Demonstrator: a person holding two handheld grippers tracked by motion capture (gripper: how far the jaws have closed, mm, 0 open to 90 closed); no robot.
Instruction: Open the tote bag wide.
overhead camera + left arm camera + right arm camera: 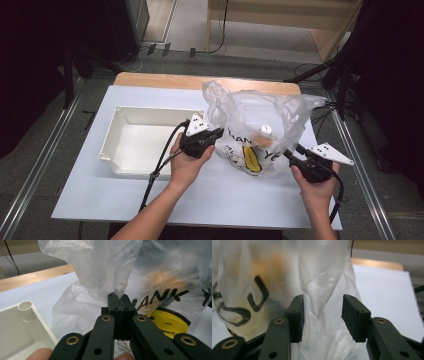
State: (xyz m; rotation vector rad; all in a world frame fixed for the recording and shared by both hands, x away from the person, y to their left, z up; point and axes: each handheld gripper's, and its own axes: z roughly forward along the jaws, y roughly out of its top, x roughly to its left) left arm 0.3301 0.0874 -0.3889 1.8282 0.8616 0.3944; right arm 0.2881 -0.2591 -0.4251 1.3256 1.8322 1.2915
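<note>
Two grippers work one plastic bag mid-table, just right of the white tray. Left gripper is clamped tight on a fold of film, likely to anchor that side. Right gripper has jaws spread around the twisted handle, not pinching yet. Something orange sits inside the bag; wood edge beyond.
</note>
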